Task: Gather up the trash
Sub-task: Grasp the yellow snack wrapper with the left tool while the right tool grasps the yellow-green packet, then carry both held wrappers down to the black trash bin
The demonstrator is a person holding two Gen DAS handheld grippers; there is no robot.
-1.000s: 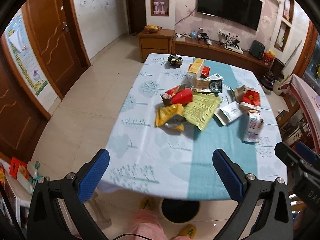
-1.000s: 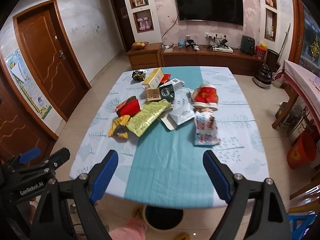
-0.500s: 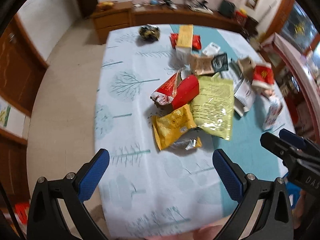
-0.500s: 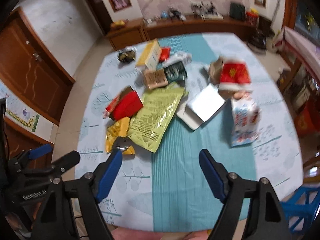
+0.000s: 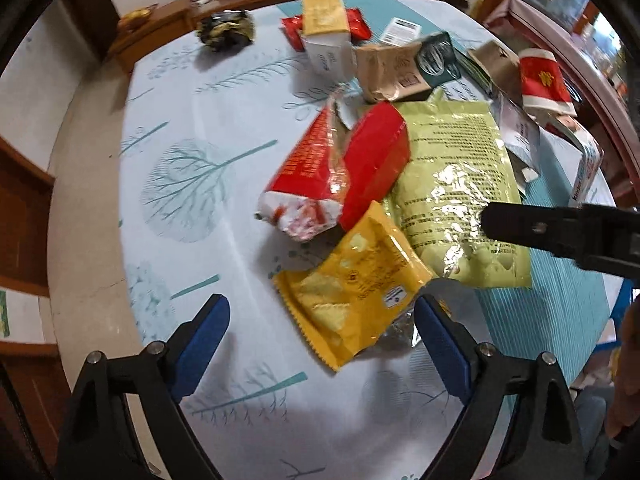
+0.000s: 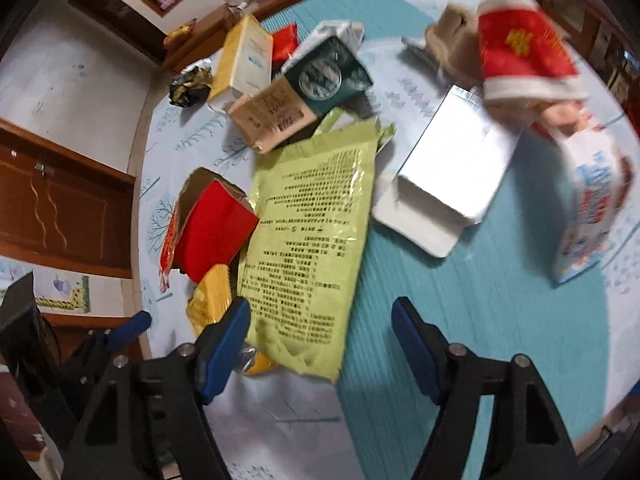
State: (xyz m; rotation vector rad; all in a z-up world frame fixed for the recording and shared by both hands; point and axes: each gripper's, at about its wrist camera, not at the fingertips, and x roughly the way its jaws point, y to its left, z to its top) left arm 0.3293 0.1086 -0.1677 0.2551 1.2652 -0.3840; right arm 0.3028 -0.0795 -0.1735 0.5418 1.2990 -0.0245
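A: What've you got on the table?

B: Trash pile, mid-table. Nearest you: yellow snack bag [image 5: 360,280], flat, crumpled, silver foil showing at its near edge. Just beyond it, red pack [image 5: 340,176], torn open, lying on its side. To their right, big green pouch [image 6: 312,236], flat, printed side up, its edge touching the yellow bag.

A: Farther out?

B: Tan carton [image 6: 272,116] and dark green box [image 6: 328,76] beyond the pouch; yellow-topped box [image 5: 324,24] farther; black crumpled wrapper [image 5: 226,30] far left. Right side: silver flat box [image 6: 452,172], red-and-white cup [image 6: 524,52] tipped over, blue-and-white carton [image 6: 592,208] on its side.
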